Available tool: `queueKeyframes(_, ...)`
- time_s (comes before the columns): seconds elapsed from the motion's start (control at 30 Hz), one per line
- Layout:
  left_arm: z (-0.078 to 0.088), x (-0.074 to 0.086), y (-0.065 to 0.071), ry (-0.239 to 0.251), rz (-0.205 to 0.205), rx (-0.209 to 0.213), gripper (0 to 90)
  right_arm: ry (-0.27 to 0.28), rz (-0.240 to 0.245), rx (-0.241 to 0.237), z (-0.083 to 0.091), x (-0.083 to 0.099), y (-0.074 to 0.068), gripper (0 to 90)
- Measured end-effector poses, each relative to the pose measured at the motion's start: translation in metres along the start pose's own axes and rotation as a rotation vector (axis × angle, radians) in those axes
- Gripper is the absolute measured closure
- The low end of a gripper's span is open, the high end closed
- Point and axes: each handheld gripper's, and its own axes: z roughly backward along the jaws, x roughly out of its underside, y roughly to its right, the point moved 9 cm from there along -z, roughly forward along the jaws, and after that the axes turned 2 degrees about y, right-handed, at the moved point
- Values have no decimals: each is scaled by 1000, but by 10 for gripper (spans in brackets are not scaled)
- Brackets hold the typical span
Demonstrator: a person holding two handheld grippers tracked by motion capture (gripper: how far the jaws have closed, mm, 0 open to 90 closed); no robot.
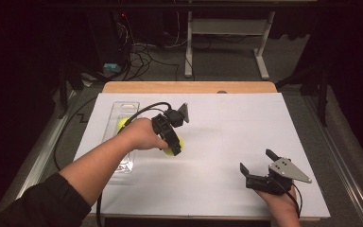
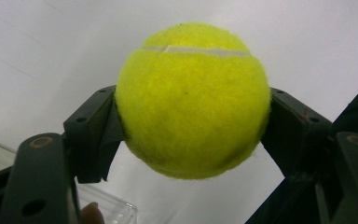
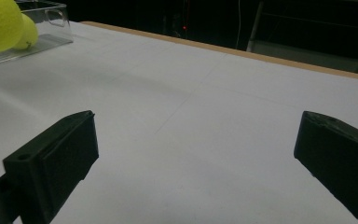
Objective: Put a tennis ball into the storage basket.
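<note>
A yellow tennis ball point(image 2: 193, 100) sits between the two black jaws of my left gripper point(image 2: 193, 126), which is shut on it, pads pressed to both sides. In the high view the same ball point(image 1: 175, 146) is held by the left gripper point(image 1: 173, 147) over the white sheet, just right of a clear plastic tray point(image 1: 118, 111). A second tennis ball point(image 1: 122, 124) lies in that tray. My right gripper point(image 1: 257, 161) rests near the table's front right, jaws wide apart with nothing between them. The right gripper view shows both balls point(image 3: 2, 23) at its top left.
A white sheet point(image 1: 236, 123) covers the wooden table point(image 1: 189, 87). A cable point(image 1: 66, 137) trails off the left side. Beyond the far edge stand a white table frame point(image 1: 260, 47) and tangled cables on the floor.
</note>
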Motion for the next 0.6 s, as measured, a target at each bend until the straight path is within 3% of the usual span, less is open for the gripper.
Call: queueKeyframes(0.6, 14, 12, -19, 12, 53, -16, 273, -1, 2, -1, 0, 0, 0, 0)
